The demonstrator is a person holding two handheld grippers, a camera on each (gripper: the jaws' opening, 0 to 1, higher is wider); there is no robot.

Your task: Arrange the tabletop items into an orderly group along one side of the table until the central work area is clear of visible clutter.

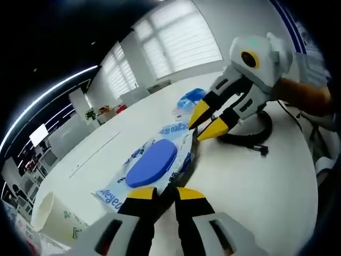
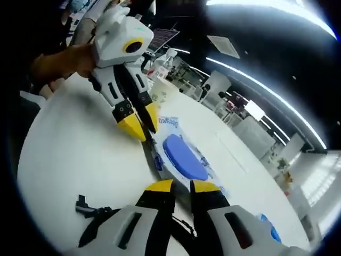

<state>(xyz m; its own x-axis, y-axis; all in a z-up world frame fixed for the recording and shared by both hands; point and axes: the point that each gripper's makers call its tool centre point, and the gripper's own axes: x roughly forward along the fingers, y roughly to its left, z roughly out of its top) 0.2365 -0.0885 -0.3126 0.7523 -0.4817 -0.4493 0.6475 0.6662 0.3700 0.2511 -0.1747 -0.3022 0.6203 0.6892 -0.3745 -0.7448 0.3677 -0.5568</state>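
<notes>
You are working on the wipes pack (image 1: 154, 162) with the blue lid, which lies mid-table with a gripper at each end. Your left gripper (image 1: 164, 193) has its jaws nearly together at the pack's near edge, though whether they pinch it I cannot tell; your right gripper (image 2: 181, 185) looks likewise nearly closed. Next you likely need a firm pinch on the wrapper, then a slide toward the paper cup (image 1: 50, 216) at the table's side.

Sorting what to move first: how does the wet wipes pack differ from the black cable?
The wet wipes pack is flat, white with blue print and a blue oval lid; the black cable is thin, dark and looped. The pack lies between both grippers' tips; the cable lies off to the side. Both rest on the white table.
</notes>
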